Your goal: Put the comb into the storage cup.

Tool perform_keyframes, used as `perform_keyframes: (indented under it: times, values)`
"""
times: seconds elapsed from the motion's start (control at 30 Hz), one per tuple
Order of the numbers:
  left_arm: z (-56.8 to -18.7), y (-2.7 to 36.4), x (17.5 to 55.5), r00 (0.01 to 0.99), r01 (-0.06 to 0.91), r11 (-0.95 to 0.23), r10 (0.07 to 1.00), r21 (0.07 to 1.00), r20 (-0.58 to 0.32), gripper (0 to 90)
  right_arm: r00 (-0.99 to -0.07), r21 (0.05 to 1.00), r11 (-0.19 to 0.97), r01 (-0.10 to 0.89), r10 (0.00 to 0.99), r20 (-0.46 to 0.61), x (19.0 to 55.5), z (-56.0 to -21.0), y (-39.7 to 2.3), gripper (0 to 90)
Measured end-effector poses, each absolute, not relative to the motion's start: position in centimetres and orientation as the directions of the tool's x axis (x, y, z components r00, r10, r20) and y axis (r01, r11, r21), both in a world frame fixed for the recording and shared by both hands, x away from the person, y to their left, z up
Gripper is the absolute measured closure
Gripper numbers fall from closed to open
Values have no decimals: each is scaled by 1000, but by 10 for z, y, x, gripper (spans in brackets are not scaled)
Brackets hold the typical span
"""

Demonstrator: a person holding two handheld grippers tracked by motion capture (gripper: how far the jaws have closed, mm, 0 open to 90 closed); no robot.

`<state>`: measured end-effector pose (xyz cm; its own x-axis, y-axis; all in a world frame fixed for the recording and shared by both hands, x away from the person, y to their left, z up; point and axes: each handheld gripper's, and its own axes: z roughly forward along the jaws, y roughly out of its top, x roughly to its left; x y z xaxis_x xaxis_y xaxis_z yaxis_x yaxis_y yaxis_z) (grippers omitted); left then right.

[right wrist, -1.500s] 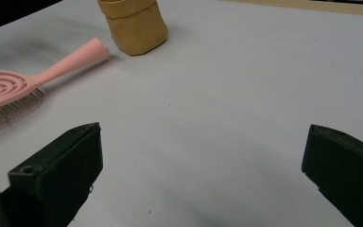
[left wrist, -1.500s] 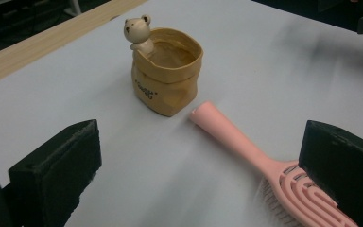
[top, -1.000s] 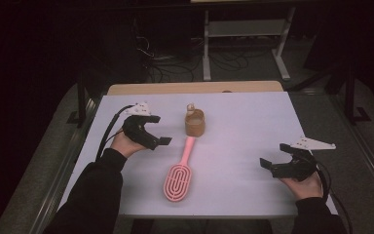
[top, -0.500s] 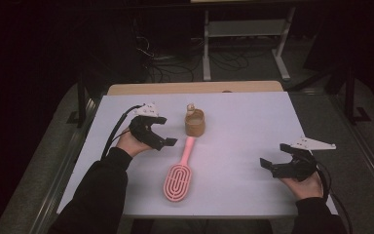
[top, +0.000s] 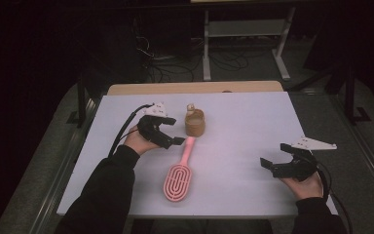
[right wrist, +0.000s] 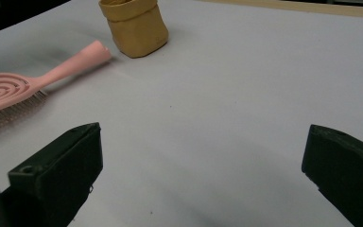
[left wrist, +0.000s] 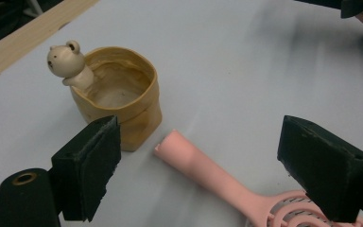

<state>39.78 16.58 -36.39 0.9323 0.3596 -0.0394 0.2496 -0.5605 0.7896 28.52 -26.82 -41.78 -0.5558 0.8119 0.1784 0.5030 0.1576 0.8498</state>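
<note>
hairbrush [left wrist: 227,177] (head cut off) between open jaws.

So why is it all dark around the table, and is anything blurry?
High view: light falls on the white table alone, so the room behind goes black. Left gripper view: the far tabletop smears grey with blur, while the pink plastic hairbrush handle stays sharp.

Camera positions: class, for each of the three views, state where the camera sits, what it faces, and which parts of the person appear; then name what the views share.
High view: above the person's side, facing forward and down on the table; both forearms, left gripper, right gripper.
Left gripper view: rides that gripper, facing the brush handle and bear pot; its open jaws.
Right gripper view: low over the table, jaws open.
Shared: pink brush, pot.
</note>
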Motion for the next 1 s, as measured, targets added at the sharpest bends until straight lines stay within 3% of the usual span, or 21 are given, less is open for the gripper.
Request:
perform_keyframes:
  times: [0.2, 0.47, 0.5, 1.0]
  values:
    - [-369, 155, 397, 943, 229, -580, 330, 782, -31, 192, -557, 849, 161, 503, 811, 177, 286, -418, -268, 0]
    - [-375, 146, 398, 953, 202, -605, 302, 770, -13, 331, -556, 847, 162, 507, 812, 178, 286, -418, -268, 0]
    - [-375, 144, 397, 953, 191, -607, 304, 771, 3, 421, -556, 846, 163, 507, 812, 177, 286, -419, -268, 0]
    - [-378, 128, 396, 964, 121, -634, 257, 764, 61, 610, -557, 846, 164, 507, 812, 175, 286, -418, -268, 0]
